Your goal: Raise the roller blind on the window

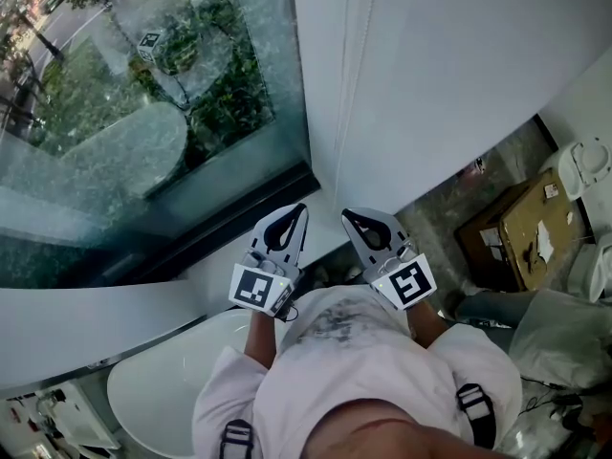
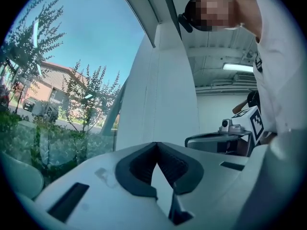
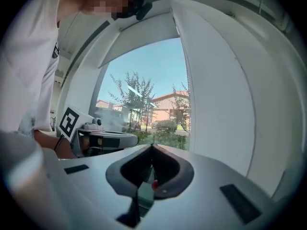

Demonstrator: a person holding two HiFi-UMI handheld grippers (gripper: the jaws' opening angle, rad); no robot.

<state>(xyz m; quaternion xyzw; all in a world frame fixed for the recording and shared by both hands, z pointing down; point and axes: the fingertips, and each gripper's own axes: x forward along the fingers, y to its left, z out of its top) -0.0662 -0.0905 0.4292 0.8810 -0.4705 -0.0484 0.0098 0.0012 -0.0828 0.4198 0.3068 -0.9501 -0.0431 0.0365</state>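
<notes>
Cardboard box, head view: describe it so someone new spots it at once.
In the head view, go from the big window on the left across to the speckled floor on the right. The cardboard box sits there, right of the right gripper. It is the only brown thing among pale objects, with white scraps on top.

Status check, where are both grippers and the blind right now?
Left gripper shut, empty. Right gripper shut, empty. Roller blind down beside bare window glass, neither gripper touching it. Nothing seen in the way.
</notes>
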